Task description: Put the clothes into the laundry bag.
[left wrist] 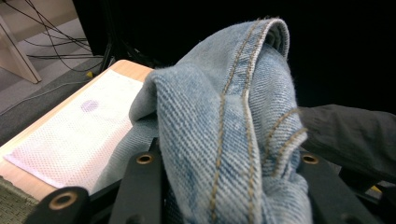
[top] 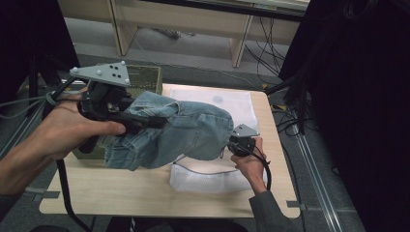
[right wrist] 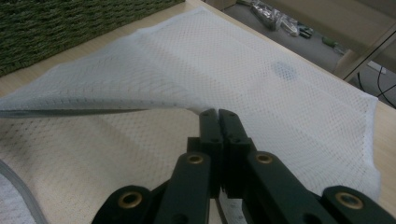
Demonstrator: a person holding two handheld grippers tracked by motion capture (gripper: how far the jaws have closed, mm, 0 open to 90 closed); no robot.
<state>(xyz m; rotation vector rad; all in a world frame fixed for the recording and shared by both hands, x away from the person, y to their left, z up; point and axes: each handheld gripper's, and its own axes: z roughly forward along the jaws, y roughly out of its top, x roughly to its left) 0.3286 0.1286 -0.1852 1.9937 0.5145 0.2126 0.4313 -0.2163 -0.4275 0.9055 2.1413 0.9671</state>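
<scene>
My left tongs (top: 145,121) are clenching a thick fold of the blue jeans (top: 188,133), and in the left gripper view the denim (left wrist: 233,130) is bulging up between the two black jaws with its yellow seams running over the top. I am holding this garment lifted above the bench (top: 121,193), so that it is hanging in the air from the left tongs toward the middle and one end is drooping down near the front left part. My right tongs (right wrist: 218,116) are closed tight on the upper layer of the white mesh bag (right wrist: 280,102), raising its edge so the mouth is gaping a little toward the jeans. The bag (top: 232,104) is lying flat on the right half of the bench, partly hidden under the hanging jeans. A green woven basket (top: 145,77) is standing at the far left corner, behind my left hand (top: 67,128).
</scene>
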